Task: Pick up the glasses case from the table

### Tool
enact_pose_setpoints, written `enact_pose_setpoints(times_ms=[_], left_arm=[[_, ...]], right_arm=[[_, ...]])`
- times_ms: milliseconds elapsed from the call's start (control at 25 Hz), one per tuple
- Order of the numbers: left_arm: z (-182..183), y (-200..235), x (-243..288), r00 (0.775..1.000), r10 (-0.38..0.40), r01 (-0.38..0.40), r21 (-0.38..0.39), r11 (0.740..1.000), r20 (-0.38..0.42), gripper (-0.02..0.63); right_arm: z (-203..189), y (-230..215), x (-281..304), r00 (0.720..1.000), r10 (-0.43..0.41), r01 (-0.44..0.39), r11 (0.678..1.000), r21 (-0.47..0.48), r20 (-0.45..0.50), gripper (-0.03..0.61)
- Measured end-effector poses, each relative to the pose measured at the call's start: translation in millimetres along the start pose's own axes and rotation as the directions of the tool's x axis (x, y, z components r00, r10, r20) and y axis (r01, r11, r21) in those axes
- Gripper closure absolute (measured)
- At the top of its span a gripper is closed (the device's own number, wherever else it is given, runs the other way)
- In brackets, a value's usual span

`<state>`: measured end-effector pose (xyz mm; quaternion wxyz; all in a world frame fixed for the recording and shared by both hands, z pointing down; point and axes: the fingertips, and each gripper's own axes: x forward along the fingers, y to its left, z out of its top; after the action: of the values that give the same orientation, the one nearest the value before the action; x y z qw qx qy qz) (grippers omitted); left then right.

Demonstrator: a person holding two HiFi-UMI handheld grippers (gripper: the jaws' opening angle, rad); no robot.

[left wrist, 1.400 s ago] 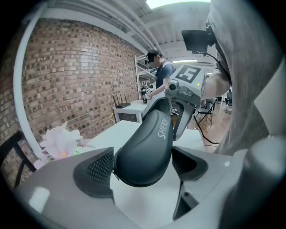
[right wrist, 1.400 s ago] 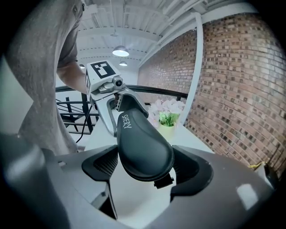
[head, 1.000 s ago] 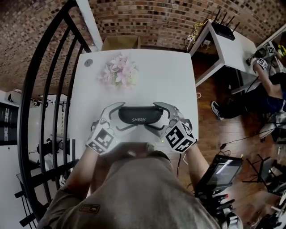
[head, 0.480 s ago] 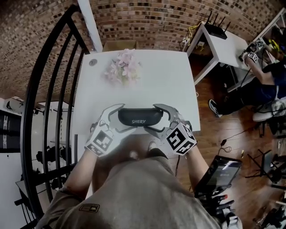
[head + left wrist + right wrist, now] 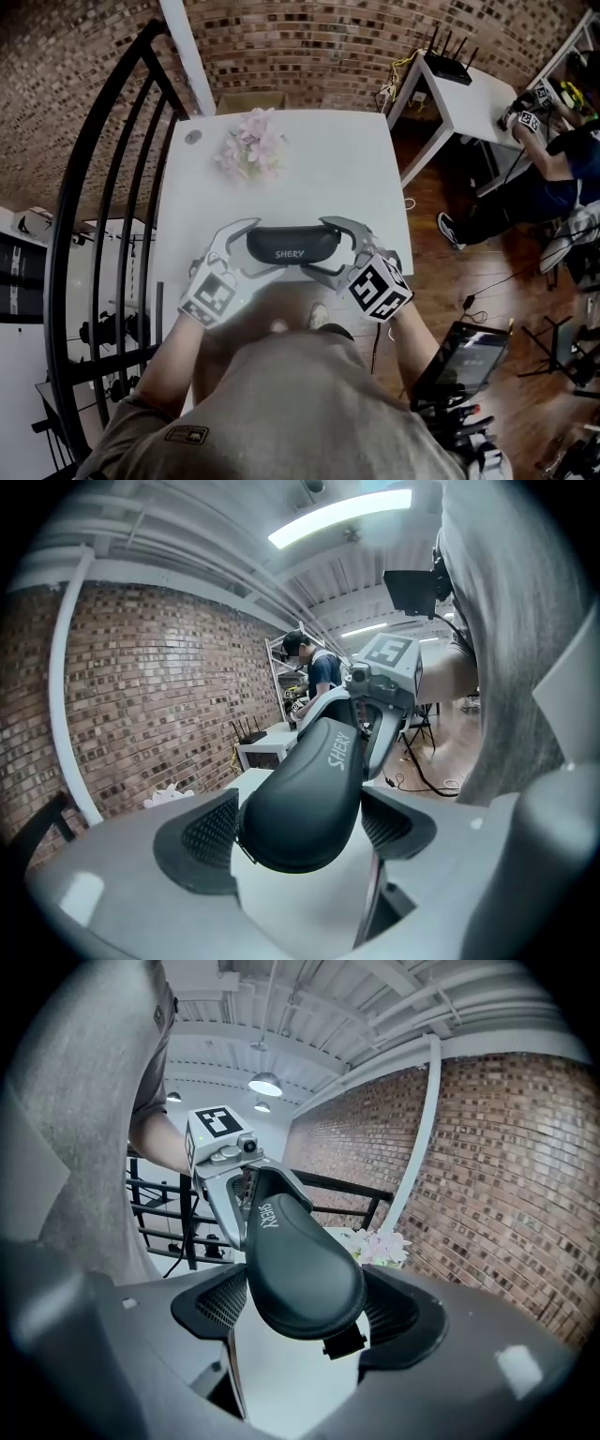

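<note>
Together, left gripper [image 5: 253, 247] and right gripper [image 5: 330, 246] clamp one glasses case [image 5: 292, 246].

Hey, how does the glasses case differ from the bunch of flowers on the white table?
The glasses case is dark, smooth and oblong, with white lettering; the flowers are pale pink and ragged in outline. The case is by the table's near edge, gripped at its two ends by the left gripper and right gripper; the flowers lie toward the far edge, touched by nothing. Both are over the same white table.
</note>
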<state>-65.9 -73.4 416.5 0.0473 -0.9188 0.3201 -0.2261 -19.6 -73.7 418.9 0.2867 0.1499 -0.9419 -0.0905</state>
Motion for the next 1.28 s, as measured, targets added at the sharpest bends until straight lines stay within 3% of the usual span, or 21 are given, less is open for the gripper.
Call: enact_pose_setpoints(times_ms=[1280], left_arm=[[5,1,11,1.0,-0.015,0.015,0.005,1.0,0.002,0.207]], right_arm=[[-4,-8,-3,1.0,-0.017,0.017,1.0,-0.008,0.009,0.183]])
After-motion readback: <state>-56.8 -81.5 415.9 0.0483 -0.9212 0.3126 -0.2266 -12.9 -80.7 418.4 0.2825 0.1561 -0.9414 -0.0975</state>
